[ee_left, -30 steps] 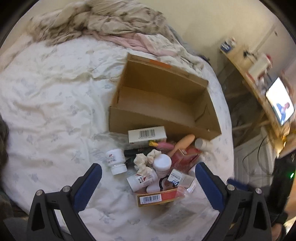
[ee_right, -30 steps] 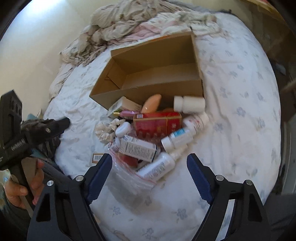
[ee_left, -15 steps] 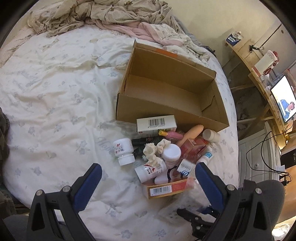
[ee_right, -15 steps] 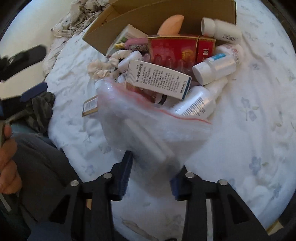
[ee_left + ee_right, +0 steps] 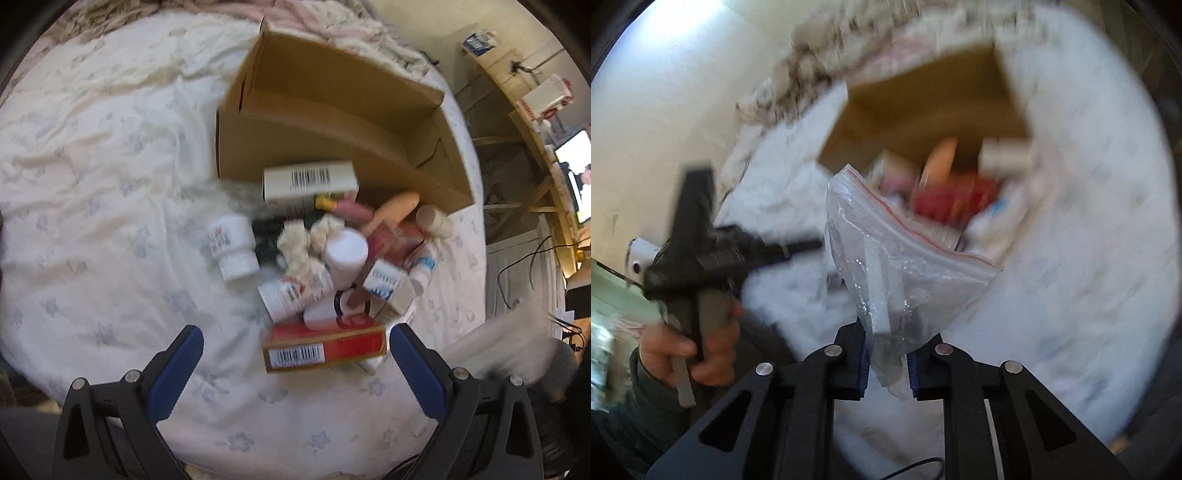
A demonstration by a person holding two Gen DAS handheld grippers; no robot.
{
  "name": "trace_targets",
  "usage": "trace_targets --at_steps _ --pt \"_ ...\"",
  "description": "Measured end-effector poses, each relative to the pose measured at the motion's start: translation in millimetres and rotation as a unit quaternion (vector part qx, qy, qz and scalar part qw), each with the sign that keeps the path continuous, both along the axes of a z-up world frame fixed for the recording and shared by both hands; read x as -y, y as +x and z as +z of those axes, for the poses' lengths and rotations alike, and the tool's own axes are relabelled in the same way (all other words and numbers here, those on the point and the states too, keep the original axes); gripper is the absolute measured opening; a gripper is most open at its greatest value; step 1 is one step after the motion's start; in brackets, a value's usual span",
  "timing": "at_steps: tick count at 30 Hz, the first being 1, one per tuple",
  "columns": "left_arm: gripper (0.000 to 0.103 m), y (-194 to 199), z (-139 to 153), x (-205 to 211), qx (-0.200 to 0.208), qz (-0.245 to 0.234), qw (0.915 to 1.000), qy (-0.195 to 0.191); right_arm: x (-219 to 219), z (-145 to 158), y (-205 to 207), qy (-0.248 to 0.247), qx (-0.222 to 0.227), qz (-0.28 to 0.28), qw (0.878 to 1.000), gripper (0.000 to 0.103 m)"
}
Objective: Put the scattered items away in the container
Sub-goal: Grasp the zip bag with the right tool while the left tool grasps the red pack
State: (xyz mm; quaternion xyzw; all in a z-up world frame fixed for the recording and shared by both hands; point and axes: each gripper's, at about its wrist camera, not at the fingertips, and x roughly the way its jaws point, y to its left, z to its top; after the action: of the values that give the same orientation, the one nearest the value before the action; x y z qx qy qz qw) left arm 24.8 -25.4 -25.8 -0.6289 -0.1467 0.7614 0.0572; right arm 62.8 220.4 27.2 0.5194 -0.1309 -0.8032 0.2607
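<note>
While the right gripper [image 5: 888, 363] pinches the lower corner of a clear zip bag [image 5: 905, 266], its blue pads having just closed on the plastic, the bag hangs in the air with its red seal line toward the pile and a pale flat strip showing inside it. Beyond the bag the view is blurred, but an open cardboard box [image 5: 1008, 77] lies on a white flowered bedsheet [image 5: 1089, 240], with a red carton and pale bottles heaped at its near wall. At the left of that view a hand [image 5: 690, 350] grips the handle of the other tool. The left gripper [image 5: 295, 354] hovers over the bed with its fingers [image 5: 177, 365] spread wide and nothing between them. Just ahead of it lies a red carton with a barcode [image 5: 325, 349], and behind that the heap: a white jar [image 5: 232, 245] at the left edge, a white bottle with red print [image 5: 295, 295], a cream scrunchie [image 5: 295, 245], a round white lid [image 5: 345, 253], a small blue and white carton [image 5: 388, 286], a peach tube [image 5: 395, 208] and a white barcode box [image 5: 310, 181] leaning against the box front. The cardboard box [image 5: 258, 147] looks empty inside. The blurred bag [image 5: 495, 350] shows at the lower right, apart from the pile. Rumpled bedding [image 5: 354, 26] lies behind the box.
</note>
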Motion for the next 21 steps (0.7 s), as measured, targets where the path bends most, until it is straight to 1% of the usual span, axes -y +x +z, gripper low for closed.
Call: trace_targets --at_steps 1,3,4,5,7,9,11,13,14,16,19,21 --pt "0.101 1.1 -6.8 -5.7 0.011 -0.005 0.9999 -0.007 -8.3 8.4 -3.8 -0.005 -0.010 -0.006 1.000 0.017" --pt "0.101 2.5 -17.1 -15.4 0.030 -0.011 0.9994 -0.013 -20.9 16.0 -9.4 -0.025 -0.019 -0.016 0.999 0.017" --pt "0.101 3.6 -18.2 -18.0 0.029 -0.010 0.9994 -0.012 -24.6 16.5 -11.5 -0.034 -0.022 -0.019 0.999 0.017" --pt "0.101 4.7 -17.6 -20.5 0.025 -0.009 0.9996 -0.012 -26.7 15.7 -12.5 -0.040 -0.023 -0.021 0.999 0.017" --pt "0.101 4.7 -17.4 -26.1 0.016 -0.008 0.9995 -0.025 -28.6 7.0 -13.1 -0.052 -0.016 -0.023 0.998 0.017" --pt "0.101 2.2 -26.3 -30.1 0.028 -0.008 0.9989 -0.038 -29.9 -5.6 -10.3 -0.058 -0.001 -0.025 0.998 0.017" --pt "0.101 0.3 -38.2 -30.2 0.046 -0.002 0.9983 -0.037 -33.7 -13.8 -12.8 -0.070 0.019 -0.028 0.997 0.017" --pt "0.101 -0.4 -44.6 -26.8 0.052 0.006 0.9981 -0.031 -36.0 -10.3 -16.8 -0.081 0.014 -0.028 0.996 0.017" --pt "0.090 -0.5 -45.2 -23.7 0.048 0.014 0.9983 -0.029 -36.4 -7.8 -17.5 -0.084 0.009 -0.026 0.996 0.017" --pt "0.089 -0.1 -42.6 -18.3 0.037 0.023 0.9986 -0.030 -38.6 -5.3 -17.1 -0.088 0.002 -0.023 0.996 0.017" --pt "0.089 5.1 -34.5 -14.3 0.019 0.020 0.9988 -0.041 -39.7 -6.7 -17.5 -0.089 0.006 -0.024 0.996 0.017" --pt "0.089 11.1 -22.6 -11.2 0.000 0.018 0.9987 -0.048 -40.7 -6.9 -19.2 -0.093 0.010 -0.026 0.995 0.017"
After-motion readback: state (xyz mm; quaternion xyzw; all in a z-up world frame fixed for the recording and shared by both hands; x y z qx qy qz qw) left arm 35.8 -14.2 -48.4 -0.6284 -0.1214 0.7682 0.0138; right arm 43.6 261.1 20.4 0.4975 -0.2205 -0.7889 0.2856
